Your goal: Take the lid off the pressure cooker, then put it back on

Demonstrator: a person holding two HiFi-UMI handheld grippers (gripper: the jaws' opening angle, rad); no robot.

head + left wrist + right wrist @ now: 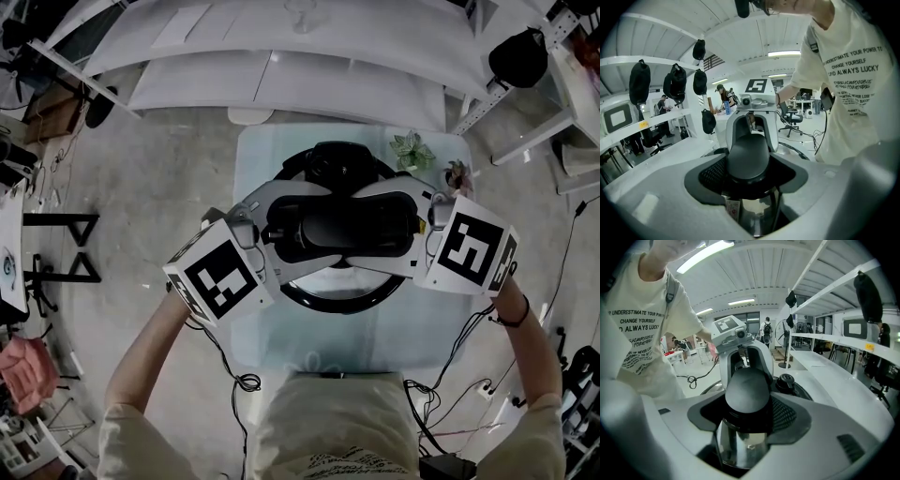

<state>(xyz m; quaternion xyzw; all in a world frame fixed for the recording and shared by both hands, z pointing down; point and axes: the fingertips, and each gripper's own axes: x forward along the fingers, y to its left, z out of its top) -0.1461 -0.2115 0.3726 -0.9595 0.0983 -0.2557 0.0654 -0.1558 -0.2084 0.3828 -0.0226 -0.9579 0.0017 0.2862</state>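
On the small table (255,159) in front of the person sits the pressure cooker (330,302). Its lid (323,161) is seated on the pot, and the long black handle (342,225) lies across the top. Each gripper comes at that handle from its own side, so the two face one another across the cooker.

The left gripper (750,164) has its jaws closed in on the rounded left end of the handle, with the dark pads against its flanks. The right gripper (749,401) is clamped the same way on the right end. The pot's shiny steel wall shows just below it, and the lid's valve (786,380) just beyond.

Both grippers point somewhat downward, a posture that sets the pads on the sides of the handle rather than on its domed top. Holding both ends at once looks deliberate. A lid of this kind probably needs a turn or a level lift to come free, and an even hold at opposite ends should keep it from tipping or jamming. By my reading the grasp is in place and the removal itself is not yet begun.
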